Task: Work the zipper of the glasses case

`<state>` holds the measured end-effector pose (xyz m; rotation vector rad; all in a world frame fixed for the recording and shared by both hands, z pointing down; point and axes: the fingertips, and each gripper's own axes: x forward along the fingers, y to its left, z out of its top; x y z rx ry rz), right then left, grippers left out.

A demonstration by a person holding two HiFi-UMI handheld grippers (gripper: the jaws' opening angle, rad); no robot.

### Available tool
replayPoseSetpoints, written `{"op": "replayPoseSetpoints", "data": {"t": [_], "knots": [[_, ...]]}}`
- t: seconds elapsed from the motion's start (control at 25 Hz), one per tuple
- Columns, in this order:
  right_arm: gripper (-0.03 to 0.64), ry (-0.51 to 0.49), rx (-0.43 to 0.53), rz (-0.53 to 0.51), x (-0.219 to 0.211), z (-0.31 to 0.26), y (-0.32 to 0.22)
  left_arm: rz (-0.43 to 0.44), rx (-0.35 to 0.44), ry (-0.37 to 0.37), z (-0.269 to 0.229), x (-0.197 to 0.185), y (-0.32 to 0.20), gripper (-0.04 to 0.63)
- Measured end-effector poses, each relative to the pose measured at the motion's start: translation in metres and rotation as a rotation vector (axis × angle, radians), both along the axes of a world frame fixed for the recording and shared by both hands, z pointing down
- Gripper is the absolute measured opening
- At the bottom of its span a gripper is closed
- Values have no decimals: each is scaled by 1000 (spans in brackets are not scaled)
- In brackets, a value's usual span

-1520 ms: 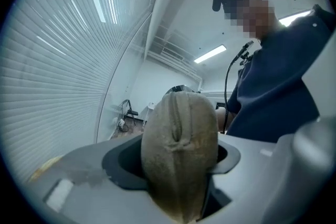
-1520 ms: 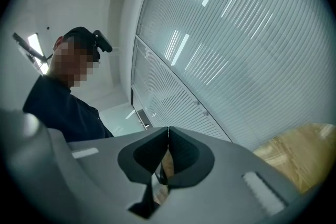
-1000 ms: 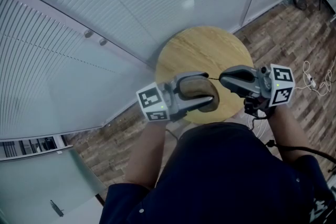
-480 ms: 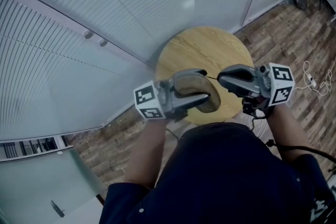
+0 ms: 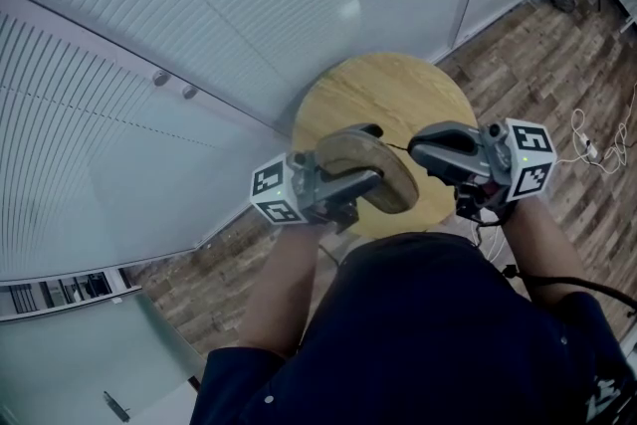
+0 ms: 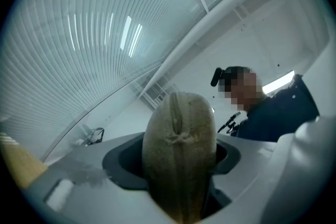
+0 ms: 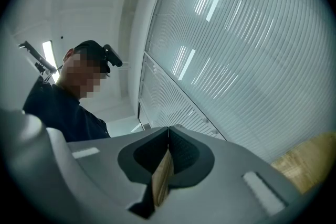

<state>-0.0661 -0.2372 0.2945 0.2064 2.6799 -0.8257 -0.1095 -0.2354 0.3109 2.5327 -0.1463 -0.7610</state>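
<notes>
Between right gripper's (image 7: 168,134) shut fingers, unseen overhead, sits tan tab (image 7: 163,180); left gripper (image 5: 372,154) clamps glasses case (image 6: 181,152).

We hold the glasses case (image 5: 373,172) between the left tool's (image 5: 379,154) jaws, above the desk's (image 5: 383,95) six-o'clock edge. The right tool (image 5: 417,152) sits at the case's three o'clock, pinching the zipper pull (image 7: 163,180). Cables (image 5: 597,149) lie on the floor (image 5: 557,45) at the desk's three o'clock.
</notes>
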Motion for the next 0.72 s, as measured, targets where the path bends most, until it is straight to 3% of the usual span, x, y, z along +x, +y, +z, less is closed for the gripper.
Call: {"op": "replayPoseSetpoints", "data": {"t": [0.08,0.2,0.44,0.56,0.72], "knots": [[12,1,1,1,1,0,-2,-13,-13,60,-6,-10,-7,294],[12,6,-1,8,0,3,-2,-26,-15,75,-9,-18,-13,295],[11,-8,-9,15,3,5,0,-72,-39,182,-20,-39,-25,295],[11,1,-1,18,6,7,1,-141,-70,297,-26,-70,-39,295],[11,35,14,12,0,15,7,-182,-81,307,-30,-84,-47,295]]}}
